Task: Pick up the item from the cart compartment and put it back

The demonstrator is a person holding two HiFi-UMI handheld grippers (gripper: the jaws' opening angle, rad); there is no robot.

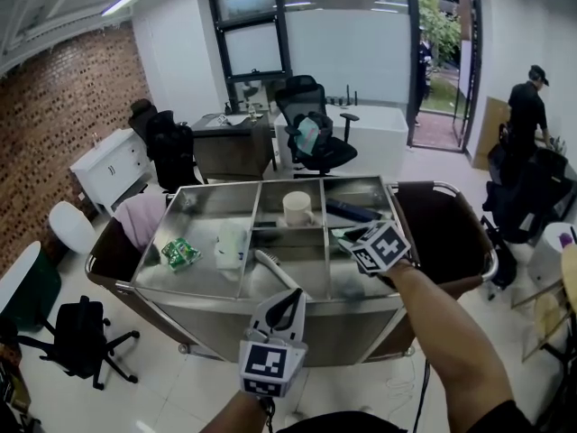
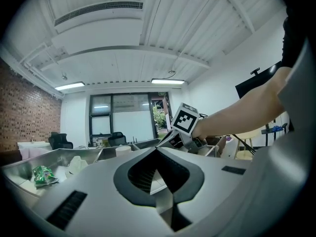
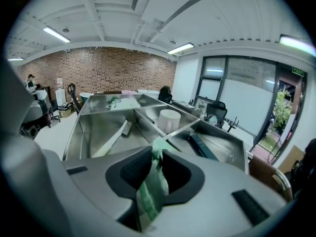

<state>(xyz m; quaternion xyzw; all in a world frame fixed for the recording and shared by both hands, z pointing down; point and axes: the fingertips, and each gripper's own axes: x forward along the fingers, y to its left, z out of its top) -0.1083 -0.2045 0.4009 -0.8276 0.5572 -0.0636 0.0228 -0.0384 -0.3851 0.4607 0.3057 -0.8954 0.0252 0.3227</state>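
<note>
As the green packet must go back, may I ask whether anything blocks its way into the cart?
Nothing visible does. The right hand-held gripper holds the green packet just above the cart and its open compartments. The brush and the cup lie farther off in their own compartments.

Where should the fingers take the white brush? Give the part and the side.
Probably the slim handle of the white brush, from straight above, closing across its width: it lies flat on the compartment floor, walls around it.
</note>
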